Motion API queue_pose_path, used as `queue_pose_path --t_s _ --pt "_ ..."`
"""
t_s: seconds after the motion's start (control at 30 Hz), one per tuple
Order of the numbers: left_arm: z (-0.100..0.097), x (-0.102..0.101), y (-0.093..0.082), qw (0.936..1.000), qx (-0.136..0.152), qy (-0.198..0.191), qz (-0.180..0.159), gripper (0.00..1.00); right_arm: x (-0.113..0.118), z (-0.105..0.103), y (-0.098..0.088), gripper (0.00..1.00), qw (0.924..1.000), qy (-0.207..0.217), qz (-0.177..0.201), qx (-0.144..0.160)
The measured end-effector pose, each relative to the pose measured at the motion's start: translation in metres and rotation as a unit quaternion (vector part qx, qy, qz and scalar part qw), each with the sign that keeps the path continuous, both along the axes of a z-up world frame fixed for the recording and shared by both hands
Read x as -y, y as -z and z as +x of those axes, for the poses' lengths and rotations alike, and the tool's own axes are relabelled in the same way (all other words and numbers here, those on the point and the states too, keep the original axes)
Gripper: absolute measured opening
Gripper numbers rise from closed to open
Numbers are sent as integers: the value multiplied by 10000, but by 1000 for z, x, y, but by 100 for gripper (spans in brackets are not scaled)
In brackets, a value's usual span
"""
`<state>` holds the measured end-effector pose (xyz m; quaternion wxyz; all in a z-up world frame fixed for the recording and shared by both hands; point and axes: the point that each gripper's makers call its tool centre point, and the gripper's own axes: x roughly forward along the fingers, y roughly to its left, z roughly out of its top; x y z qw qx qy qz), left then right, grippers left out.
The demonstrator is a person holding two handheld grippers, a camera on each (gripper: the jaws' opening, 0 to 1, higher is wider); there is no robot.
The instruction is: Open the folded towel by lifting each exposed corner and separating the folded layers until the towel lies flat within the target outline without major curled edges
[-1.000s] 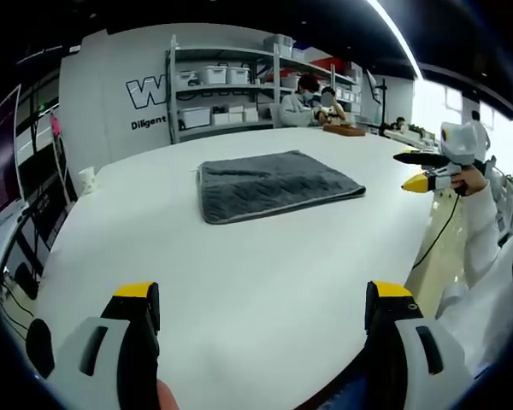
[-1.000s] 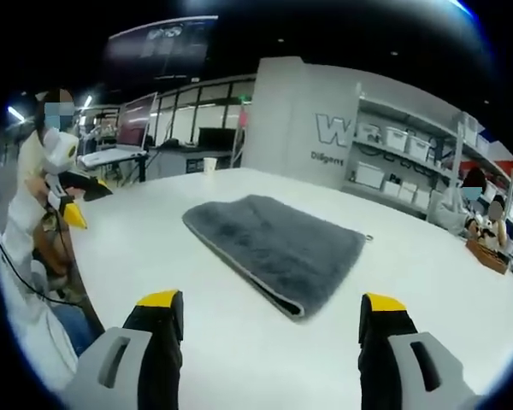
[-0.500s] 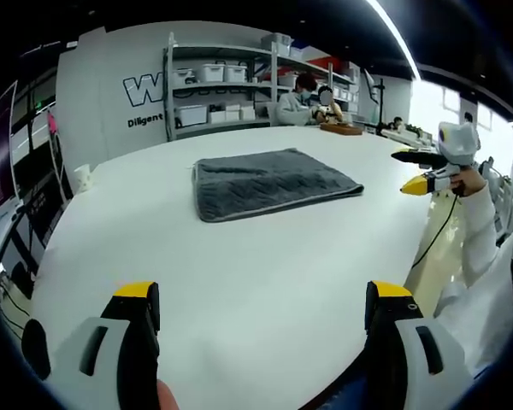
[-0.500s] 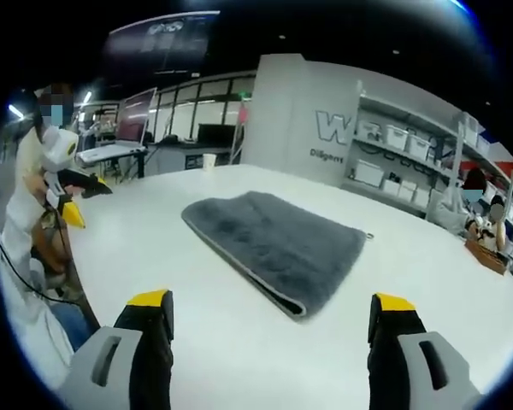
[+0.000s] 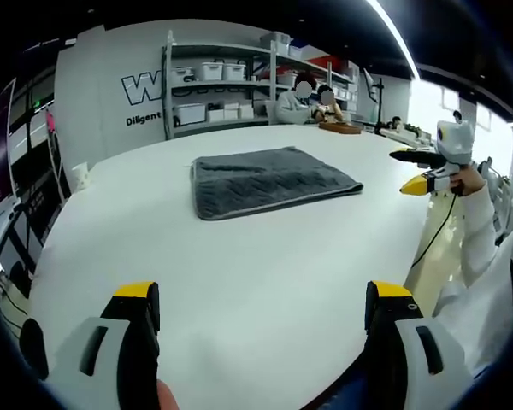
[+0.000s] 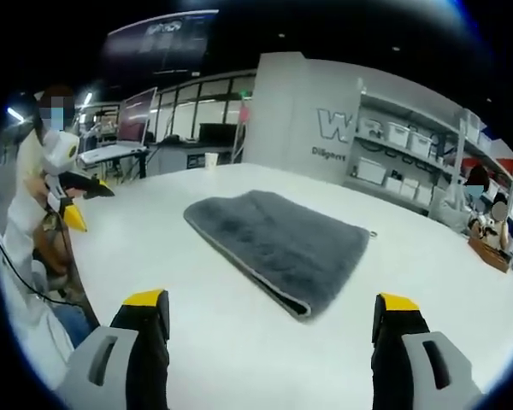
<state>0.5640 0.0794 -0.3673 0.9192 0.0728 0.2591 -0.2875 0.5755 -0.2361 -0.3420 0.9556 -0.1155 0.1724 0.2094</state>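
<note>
A grey folded towel [image 5: 269, 178] lies flat on the round white table [image 5: 239, 256], well ahead of my left gripper [image 5: 263, 295], whose yellow-tipped jaws stand wide apart with nothing between them. At the table's right edge a person's hand holds my right gripper [image 5: 408, 171]. In the right gripper view the towel [image 6: 282, 246] lies across the middle, its thick folded edge toward me. My right gripper [image 6: 272, 302] is open and empty, short of the towel. My left gripper [image 6: 85, 205] shows at the far left, also open.
A paper cup [image 5: 79, 175] stands near the table's far left edge. Shelves with white bins [image 5: 214, 81] line the back wall, and two seated people [image 5: 303, 102] work at a bench. A cable hangs from the right gripper past the table edge.
The right gripper's jaws have spread a little wider. Both views have drifted slightly; the towel itself has not moved.
</note>
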Motion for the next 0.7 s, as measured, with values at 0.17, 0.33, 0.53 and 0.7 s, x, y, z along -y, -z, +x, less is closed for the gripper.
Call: queue_pose_path --t_s 0.17,0.33,0.53,0.7 --pt "1 -3 0 10000 5 -30 -24 99 -2 -1 0 99 10000 -10 4 1" --pt "1 -4 0 10000 -5 -27 -15 99 -2 -1 2 99 10000 18 8 -45" --pt "2 -6 2 10000 -2 14 -81 99 -12 -1 6 99 9999 -38 -81 -108" --pt "3 -11 2 9998 6 42 -182 99 -23 1 6 99 9998 -77 -144 -86"
